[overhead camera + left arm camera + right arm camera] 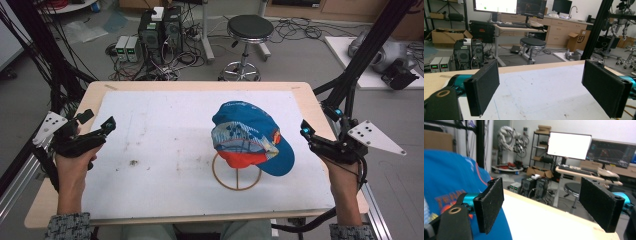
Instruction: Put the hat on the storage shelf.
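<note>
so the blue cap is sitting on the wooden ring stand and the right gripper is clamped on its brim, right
Not quite. The blue cap does sit on the wooden ring stand, but the right gripper is not clamped on its brim. The right gripper view shows its jaws wide apart with nothing between them, the cap off to one side; the high view shows the gripper just clear of the brim.

A light wooden desk (307, 92) is covered almost edge to edge by a white, lightly stained mat (155, 145). A wooden ring-shaped stand (238, 179) rests on the mat right of centre, holding up a blue cap (252, 136).
</note>
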Demonstrator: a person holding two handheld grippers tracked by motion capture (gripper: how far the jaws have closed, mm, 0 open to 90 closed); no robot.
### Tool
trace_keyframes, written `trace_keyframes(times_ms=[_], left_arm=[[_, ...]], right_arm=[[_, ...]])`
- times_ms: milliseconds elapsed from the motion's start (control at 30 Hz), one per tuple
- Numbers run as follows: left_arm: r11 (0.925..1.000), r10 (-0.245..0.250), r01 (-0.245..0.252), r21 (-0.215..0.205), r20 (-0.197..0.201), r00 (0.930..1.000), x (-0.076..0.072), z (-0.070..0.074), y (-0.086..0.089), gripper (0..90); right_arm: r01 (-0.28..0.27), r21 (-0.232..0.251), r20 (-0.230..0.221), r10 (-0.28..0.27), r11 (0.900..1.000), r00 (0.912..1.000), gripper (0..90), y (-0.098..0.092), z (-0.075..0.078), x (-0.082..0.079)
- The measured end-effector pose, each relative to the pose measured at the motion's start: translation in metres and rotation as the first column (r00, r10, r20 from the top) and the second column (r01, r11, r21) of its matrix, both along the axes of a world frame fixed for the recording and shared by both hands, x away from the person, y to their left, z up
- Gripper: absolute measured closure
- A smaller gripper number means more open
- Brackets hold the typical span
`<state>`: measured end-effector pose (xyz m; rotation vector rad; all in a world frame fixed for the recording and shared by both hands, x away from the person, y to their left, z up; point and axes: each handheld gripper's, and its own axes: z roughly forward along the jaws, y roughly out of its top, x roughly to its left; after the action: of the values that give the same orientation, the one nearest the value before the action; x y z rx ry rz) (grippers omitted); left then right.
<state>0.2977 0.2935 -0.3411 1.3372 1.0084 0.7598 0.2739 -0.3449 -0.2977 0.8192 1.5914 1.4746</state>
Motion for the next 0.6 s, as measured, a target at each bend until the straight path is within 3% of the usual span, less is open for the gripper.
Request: trace_keyframes(times_ms=[300, 600], left_arm=[[1.0000, 0.004, -0.004, -0.002, 0.002, 1.0000, -0.001, 0.000, 0.001, 14.6], [1.0000, 0.004, -0.004, 0.006, -0.007, 1.0000, -0.001, -0.002, 0.001, 14.6]], right_arm=[[0.069, 0.034, -0.053, -0.067, 0.997, 0.9963, 19.6, -0.014, -0.026, 0.003], [0.082, 0.027, -0.095, -0.080, 0.996, 0.9923, 19.5, -0.016, -0.044, 0.003]])
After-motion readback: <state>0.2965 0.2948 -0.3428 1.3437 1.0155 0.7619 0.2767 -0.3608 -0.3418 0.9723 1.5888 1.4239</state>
